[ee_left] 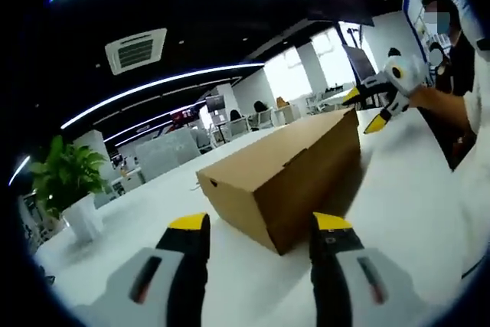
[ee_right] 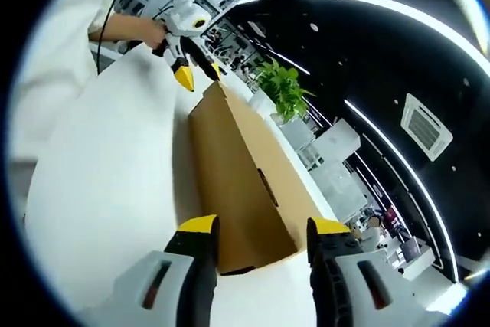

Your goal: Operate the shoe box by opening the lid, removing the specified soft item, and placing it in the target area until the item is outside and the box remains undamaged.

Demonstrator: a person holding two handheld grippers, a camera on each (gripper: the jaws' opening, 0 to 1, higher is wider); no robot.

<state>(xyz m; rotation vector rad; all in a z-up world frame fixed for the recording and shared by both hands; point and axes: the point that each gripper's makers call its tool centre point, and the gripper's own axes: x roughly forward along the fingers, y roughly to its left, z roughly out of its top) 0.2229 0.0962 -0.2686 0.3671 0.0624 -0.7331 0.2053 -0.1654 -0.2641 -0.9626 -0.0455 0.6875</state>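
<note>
Grippers close in on a shut box

Low in each frame, the left gripper and right gripper gape, holding nothing; mid-frame, the box sits closed on the table, lid unopened, item apparently inside.

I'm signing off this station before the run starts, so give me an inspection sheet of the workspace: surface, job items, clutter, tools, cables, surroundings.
Surface: white table, bare around the box.
Job's things: brown cardboard shoe box lying flat on the table, lid closed; no dents seen; the soft item cannot be seen.
Clutter: nothing seen on the table near the box.
Grippers: left tool open, jaws apart, short of one end of the box; right tool open, at the opposite end. Neither touches the box.
Cables: a dark cable runs up past the person's sleeve.
Surroundings: potted green plant, open office with desks behind, ceiling strip lights, a ceiling air vent.
</note>
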